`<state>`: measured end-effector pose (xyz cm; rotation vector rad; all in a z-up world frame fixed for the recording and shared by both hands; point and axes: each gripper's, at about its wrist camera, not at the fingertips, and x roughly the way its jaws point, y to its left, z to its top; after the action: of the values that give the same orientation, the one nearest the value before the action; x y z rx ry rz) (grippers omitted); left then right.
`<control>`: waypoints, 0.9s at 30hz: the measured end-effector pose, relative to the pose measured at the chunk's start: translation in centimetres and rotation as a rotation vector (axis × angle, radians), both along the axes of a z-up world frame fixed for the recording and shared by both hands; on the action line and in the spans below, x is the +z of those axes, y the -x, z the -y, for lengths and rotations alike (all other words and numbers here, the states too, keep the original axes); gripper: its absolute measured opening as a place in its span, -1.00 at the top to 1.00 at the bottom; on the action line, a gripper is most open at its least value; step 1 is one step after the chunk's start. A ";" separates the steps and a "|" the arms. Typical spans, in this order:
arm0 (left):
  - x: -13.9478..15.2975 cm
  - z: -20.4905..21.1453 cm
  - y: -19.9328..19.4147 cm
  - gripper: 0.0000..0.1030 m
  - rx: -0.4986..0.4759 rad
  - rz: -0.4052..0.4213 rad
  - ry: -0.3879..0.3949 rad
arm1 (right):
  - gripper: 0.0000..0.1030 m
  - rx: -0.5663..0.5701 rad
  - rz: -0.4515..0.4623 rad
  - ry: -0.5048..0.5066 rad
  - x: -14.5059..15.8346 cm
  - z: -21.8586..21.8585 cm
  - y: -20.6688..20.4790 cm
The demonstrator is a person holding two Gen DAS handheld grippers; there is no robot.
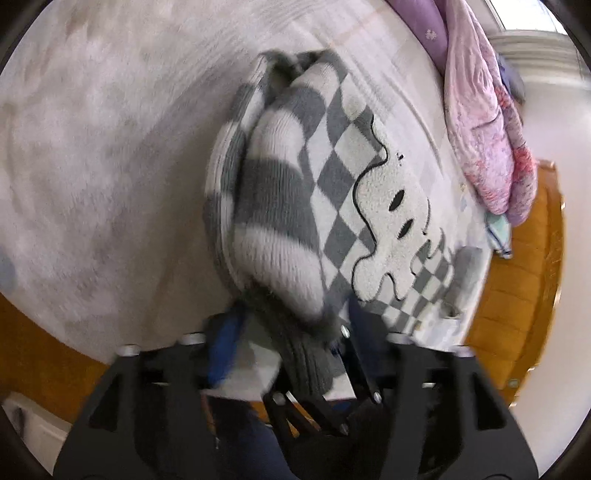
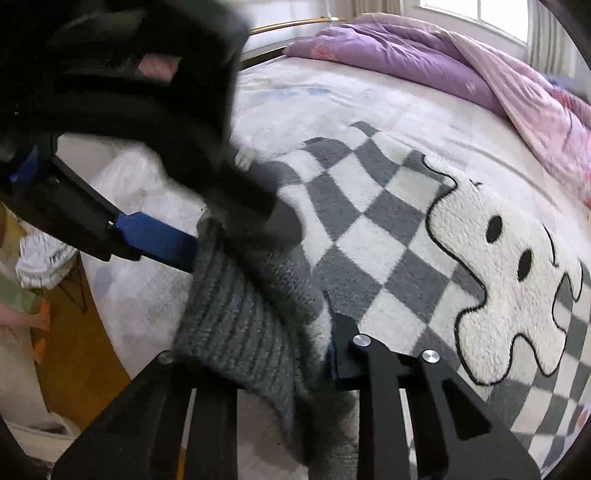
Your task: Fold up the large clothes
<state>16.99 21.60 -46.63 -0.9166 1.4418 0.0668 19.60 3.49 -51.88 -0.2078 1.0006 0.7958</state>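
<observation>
A checkered grey-and-white sweater [image 1: 332, 192] lies on the bed [image 1: 92, 166]. Its grey ribbed cuff [image 2: 236, 325] sits between the right gripper [image 2: 255, 354] jaws, clenched on it — only the right view shows the left gripper [image 2: 236, 221] jaws spread, released beside it.

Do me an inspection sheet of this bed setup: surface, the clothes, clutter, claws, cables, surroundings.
Surface: white bed sheet, blurred.
Job's things: grey-and-white checked sweater lying on the sheet with a fluffy white patch; a striped sleeve is folded over its body.
Clutter: purple quilt and pink quilt heaped at the far side; small pale cloth at the bed's edge.
Claws: left claw open, with the grey ribbed cuff lying between its fingers; right claw appears closed on that cuff.
Cables: nothing seen.
Surroundings: wooden floor, window.
</observation>
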 end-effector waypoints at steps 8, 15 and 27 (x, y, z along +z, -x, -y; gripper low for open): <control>0.7 1.9 -6.4 -0.69 -0.096 -0.024 -0.202 | 0.64 -0.175 -0.127 -0.145 0.9 4.7 -1.5; 4.7 9.8 -8.4 0.44 -0.271 0.127 -0.360 | 0.64 -0.418 -0.278 -0.341 1.2 12.8 -3.5; 7.4 34.3 -11.2 0.45 -0.632 0.329 -0.450 | 0.65 -0.861 -0.433 -0.603 0.0 30.2 -1.4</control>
<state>28.15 -12.73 -39.18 -0.0759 1.2734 -0.2148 21.04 -26.76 -51.86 0.8988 1.0681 0.3056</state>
